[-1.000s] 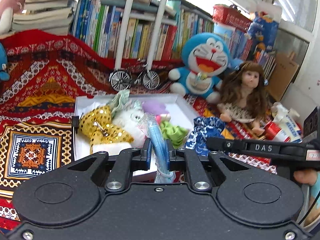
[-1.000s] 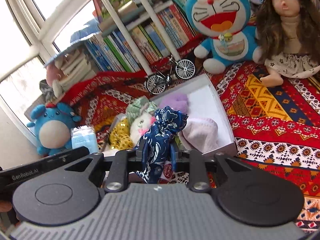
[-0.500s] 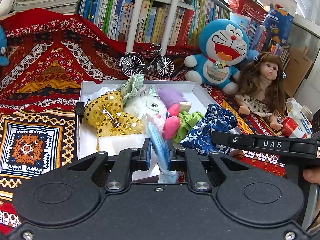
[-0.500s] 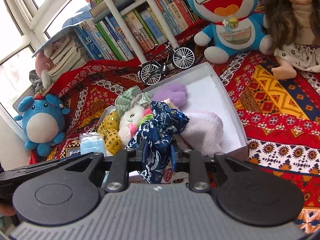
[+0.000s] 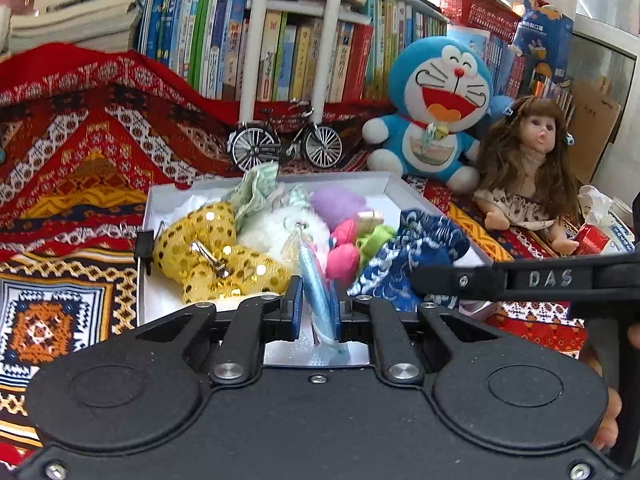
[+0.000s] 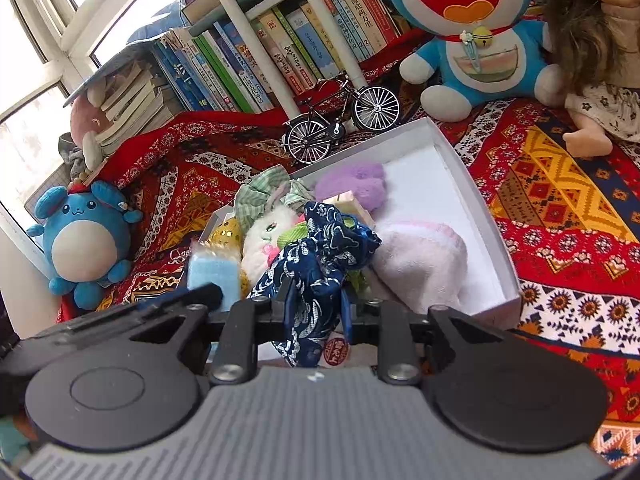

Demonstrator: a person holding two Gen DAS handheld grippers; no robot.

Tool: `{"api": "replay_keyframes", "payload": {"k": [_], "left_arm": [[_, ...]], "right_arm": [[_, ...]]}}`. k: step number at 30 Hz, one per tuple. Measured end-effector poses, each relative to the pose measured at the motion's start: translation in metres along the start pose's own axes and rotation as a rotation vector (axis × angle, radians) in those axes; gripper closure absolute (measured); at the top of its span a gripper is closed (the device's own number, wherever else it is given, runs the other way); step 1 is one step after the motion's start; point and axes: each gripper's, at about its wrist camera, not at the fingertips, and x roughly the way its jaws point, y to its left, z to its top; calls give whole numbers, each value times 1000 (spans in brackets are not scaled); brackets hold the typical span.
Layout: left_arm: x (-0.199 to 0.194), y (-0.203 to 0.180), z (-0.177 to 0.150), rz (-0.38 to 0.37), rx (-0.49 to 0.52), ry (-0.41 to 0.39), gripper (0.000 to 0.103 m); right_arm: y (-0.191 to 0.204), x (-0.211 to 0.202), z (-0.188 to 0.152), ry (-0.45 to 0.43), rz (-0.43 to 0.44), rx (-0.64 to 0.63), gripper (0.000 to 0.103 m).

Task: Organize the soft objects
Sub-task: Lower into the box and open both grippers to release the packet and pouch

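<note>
Soft things fill the white box (image 5: 384,184) ahead of you: a gold sequined piece (image 5: 208,248) at its left end, a white furry toy (image 5: 276,228) beside it, a purple plush (image 5: 340,202) toward the back, pink (image 5: 342,258) and green (image 5: 376,236) bits in the middle, and a pale pink cloth (image 6: 420,256) at the right end. The box sits on a red patterned blanket (image 5: 80,168).

Your left tool (image 5: 318,304) is clamped on a thin light blue packet (image 5: 316,280), which stands on edge between the pads over the near rim of the box. Your right tool (image 6: 314,302) is pinched on a navy patterned fabric bundle (image 6: 320,256); the cloth bunches up in front of the pads and hangs over the near part of the box, just beside the pale pink cloth. In the left view that bundle shows just right of the pink bits, with your right tool's arm crossing in front of it.

Behind the box stands a small model bicycle (image 5: 286,146), then a row of books (image 5: 280,60). A blue cat plush (image 5: 436,108) and a long-haired doll (image 5: 528,168) sit off to the right, well apart from the box, and a round blue plush (image 6: 84,240) sits far left.
</note>
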Motion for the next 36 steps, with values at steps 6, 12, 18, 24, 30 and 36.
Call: {"api": "replay_keyframes", "payload": {"k": [6, 12, 18, 24, 30, 36], "left_arm": [[5, 8, 1, 11, -32, -2, 90], [14, 12, 3, 23, -54, 0, 90], [18, 12, 2, 38, -55, -12, 90], [19, 11, 0, 40, -53, -17, 90], [18, 8, -1, 48, -37, -22, 89], [13, 9, -1, 31, -57, -23, 83]], "right_arm": [[0, 8, 2, 3, 6, -7, 76], [2, 18, 9, 2, 0, -9, 76], [5, 32, 8, 13, -2, -31, 76], [3, 35, 3, 22, 10, -26, 76], [1, 35, 2, 35, 13, -18, 75], [4, 32, 0, 42, 6, -42, 72]]}}
